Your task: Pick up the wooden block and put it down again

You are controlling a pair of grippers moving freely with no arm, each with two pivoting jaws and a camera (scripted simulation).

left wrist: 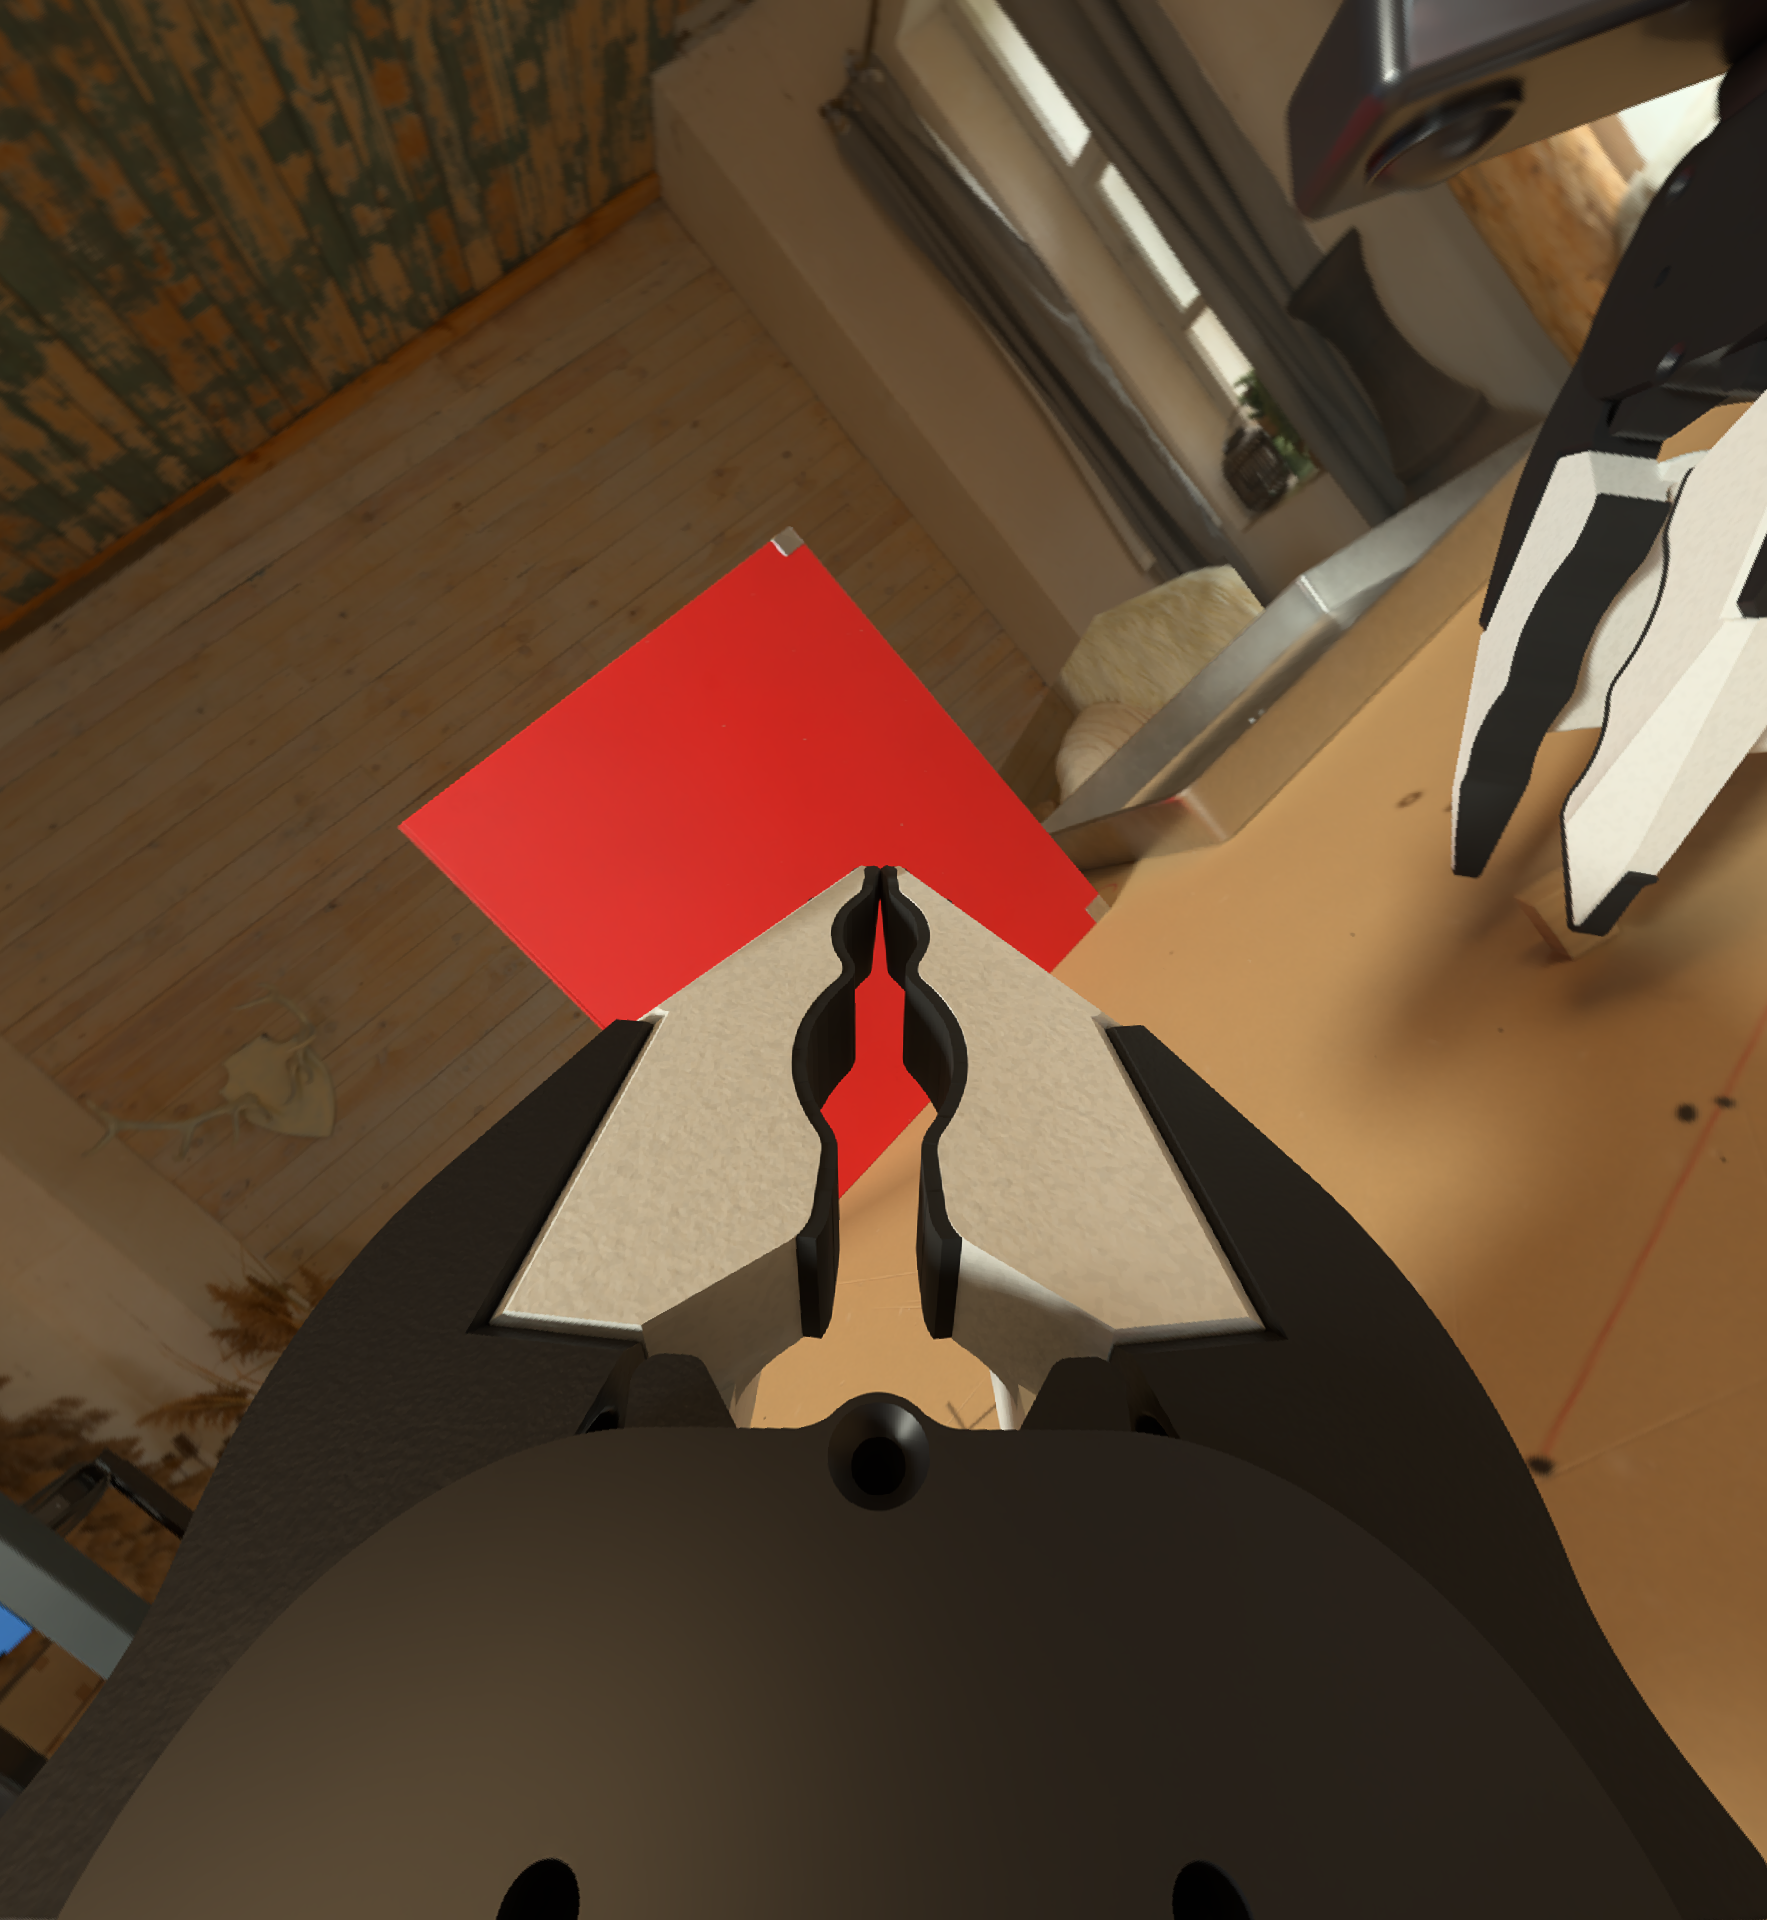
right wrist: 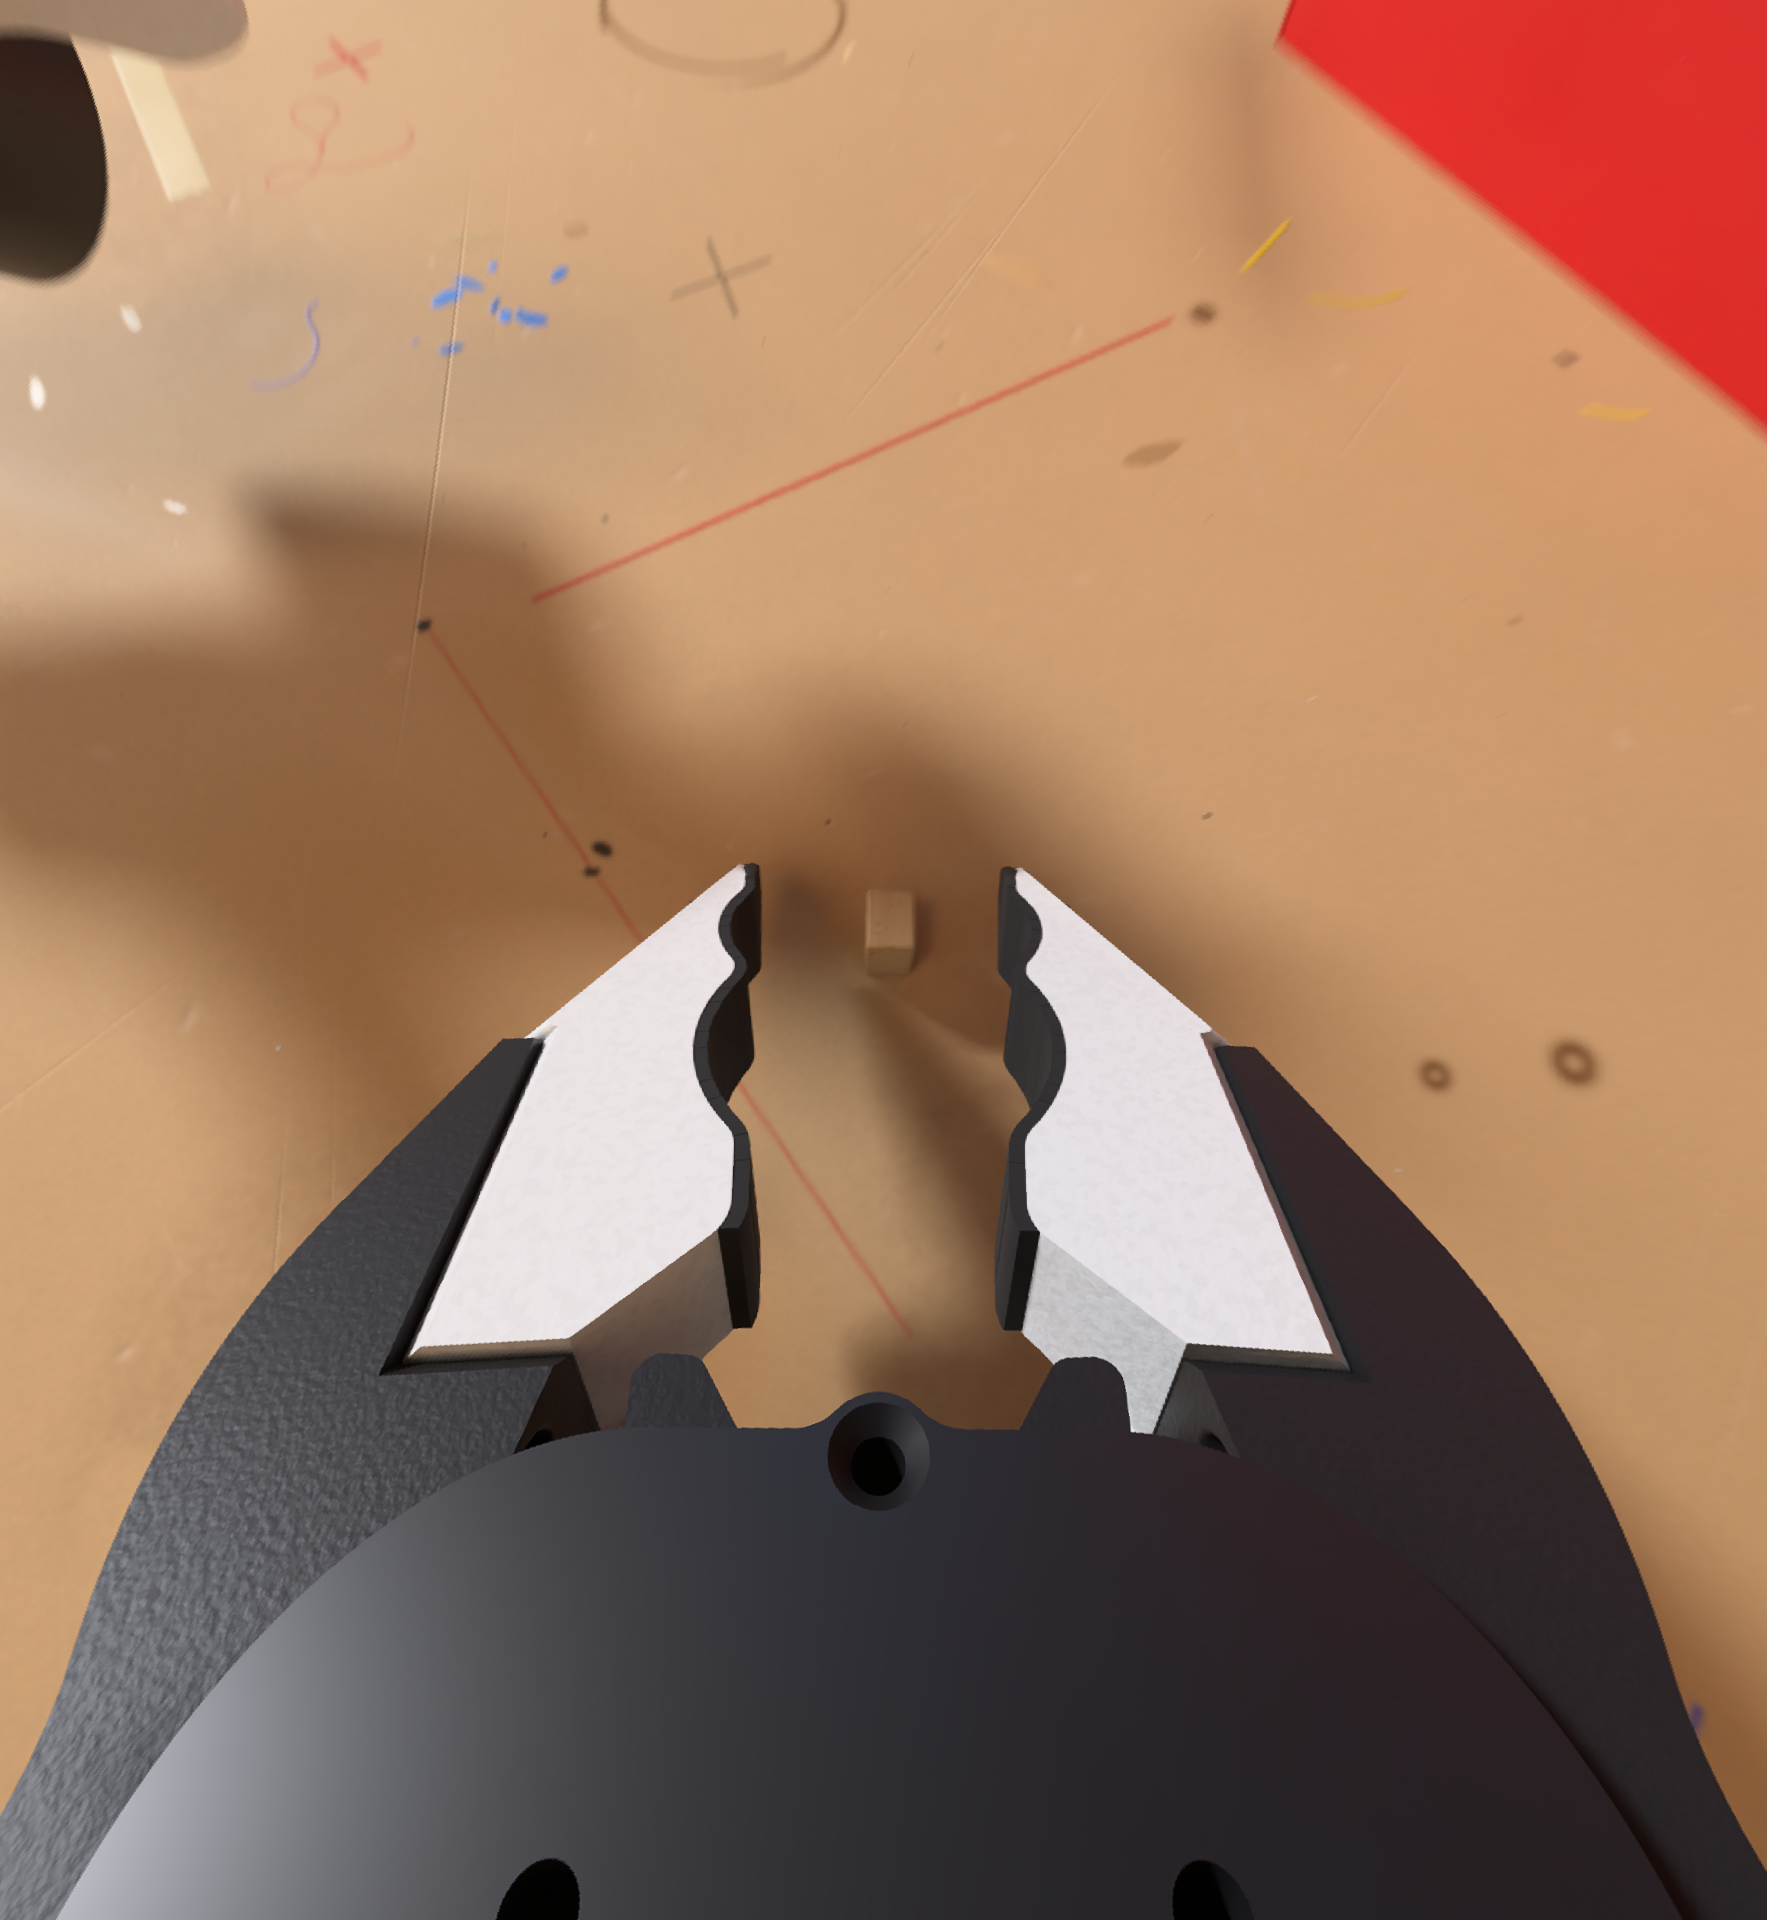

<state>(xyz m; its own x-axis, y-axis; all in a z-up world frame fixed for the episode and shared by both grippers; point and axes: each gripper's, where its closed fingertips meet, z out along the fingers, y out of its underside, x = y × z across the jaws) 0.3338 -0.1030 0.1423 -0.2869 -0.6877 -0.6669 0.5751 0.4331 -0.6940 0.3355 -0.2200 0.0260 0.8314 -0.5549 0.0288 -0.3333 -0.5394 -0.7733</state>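
The right tongs (right wrist: 879, 894) hang spread apart above the table (right wrist: 1378, 831), their tips bracketing the small wooden block (right wrist: 889, 930), which stands on the table between and below them, touching neither. Off to the side, the left tongs (left wrist: 879, 883) are pressed closed on nothing, aimed toward a red panel (left wrist: 733, 769) beyond the table's edge. A skewed descent could clip the little block and topple it before the tips close.
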